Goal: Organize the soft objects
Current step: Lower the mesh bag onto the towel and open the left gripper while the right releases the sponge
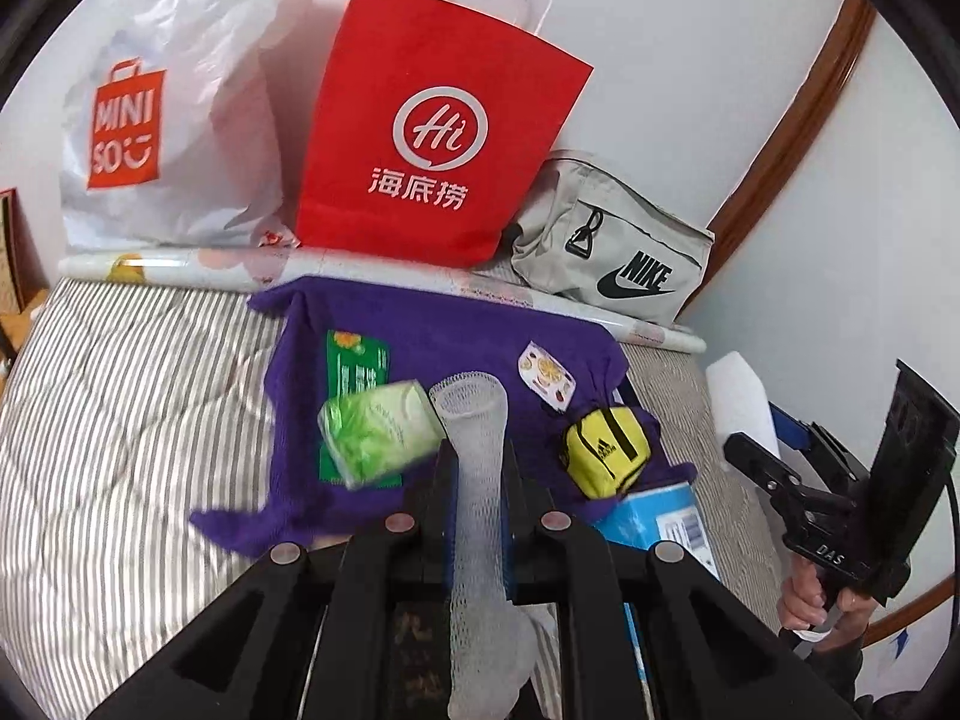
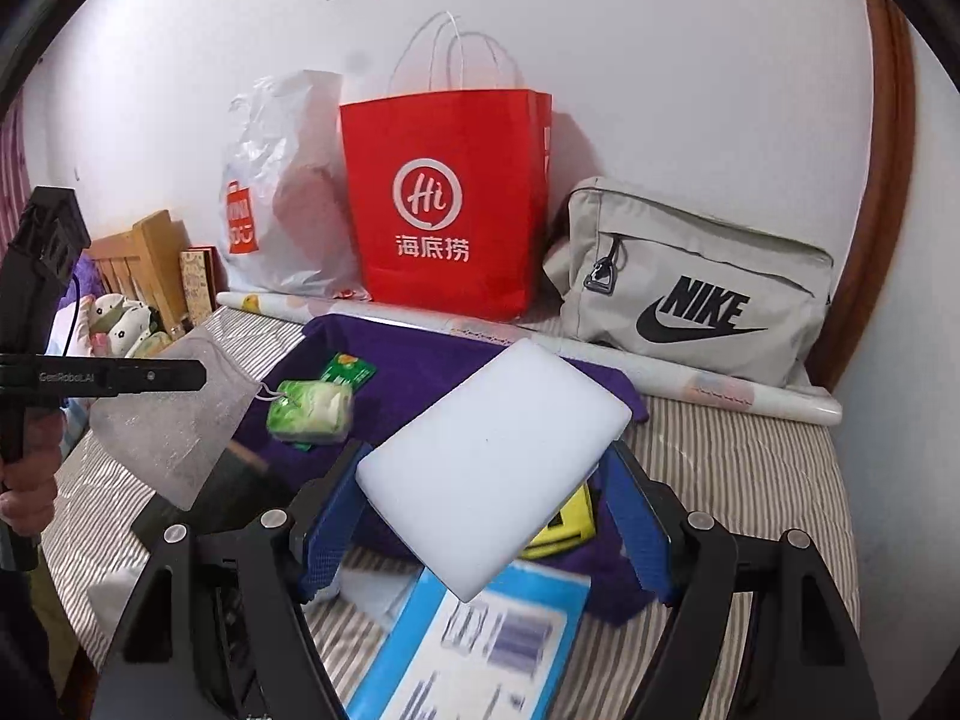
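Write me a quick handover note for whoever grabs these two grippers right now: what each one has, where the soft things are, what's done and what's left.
Left gripper: shut on the white mesh sleeve, held above the purple cloth.
Right gripper: clamped across the white foam block, also lifted.
On the purple cloth: green tissue pack, green sachet, small patterned packet, yellow pouch. A blue-and-white box lies at its near edge.
Against the wall: white plastic bag, red paper bag, grey Nike bag.
Done: two items picked up. Left: place both, then sort what lies on the cloth.

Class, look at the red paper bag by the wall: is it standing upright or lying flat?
Upright. The red bag stands on its base against the wall, its white handles sticking up above its open top.
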`<action>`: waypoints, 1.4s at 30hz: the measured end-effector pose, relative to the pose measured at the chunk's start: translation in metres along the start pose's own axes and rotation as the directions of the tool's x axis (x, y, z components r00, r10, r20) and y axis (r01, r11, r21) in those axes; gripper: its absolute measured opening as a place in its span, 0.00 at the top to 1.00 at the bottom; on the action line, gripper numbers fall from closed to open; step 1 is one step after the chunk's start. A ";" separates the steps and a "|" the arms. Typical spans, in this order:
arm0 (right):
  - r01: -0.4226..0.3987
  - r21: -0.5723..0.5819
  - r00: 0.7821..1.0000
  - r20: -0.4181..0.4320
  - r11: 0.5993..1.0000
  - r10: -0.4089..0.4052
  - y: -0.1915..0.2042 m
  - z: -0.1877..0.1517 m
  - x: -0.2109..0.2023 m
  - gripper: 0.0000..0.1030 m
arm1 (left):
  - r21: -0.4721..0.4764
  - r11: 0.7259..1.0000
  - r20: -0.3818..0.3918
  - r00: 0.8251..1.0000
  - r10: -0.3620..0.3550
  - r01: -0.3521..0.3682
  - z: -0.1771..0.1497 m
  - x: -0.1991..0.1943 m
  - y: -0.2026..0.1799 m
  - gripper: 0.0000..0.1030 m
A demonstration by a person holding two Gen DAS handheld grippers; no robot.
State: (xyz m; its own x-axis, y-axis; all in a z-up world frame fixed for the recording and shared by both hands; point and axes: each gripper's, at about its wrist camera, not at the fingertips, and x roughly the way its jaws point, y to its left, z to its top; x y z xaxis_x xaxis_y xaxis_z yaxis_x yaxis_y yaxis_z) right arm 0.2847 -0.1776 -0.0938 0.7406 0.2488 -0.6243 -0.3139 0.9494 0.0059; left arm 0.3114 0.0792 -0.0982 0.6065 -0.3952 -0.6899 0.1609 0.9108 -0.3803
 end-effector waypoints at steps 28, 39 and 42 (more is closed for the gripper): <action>0.064 0.038 0.984 -0.171 0.997 -0.057 -0.015 0.017 0.108 0.25 | -0.039 0.989 -0.137 0.980 -0.146 0.142 0.041 0.097 0.016 0.90; 0.034 0.048 0.974 -0.224 0.998 -0.022 -0.025 0.016 0.128 0.24 | -0.066 0.992 -0.203 0.972 -0.121 0.110 0.039 0.130 0.016 0.90; 0.024 0.059 0.971 -0.237 0.998 -0.009 -0.025 0.016 0.133 0.23 | -0.052 0.996 -0.206 0.975 -0.082 0.073 0.040 0.136 0.016 0.90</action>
State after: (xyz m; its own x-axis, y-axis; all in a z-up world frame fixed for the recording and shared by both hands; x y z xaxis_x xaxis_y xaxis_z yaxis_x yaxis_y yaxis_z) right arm 0.4005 -0.1657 -0.1646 0.5815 0.1877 -0.7916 -0.2605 0.9647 0.0374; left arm 0.4279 0.0448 -0.1735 0.4181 -0.4850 -0.7681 0.1640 0.8719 -0.4614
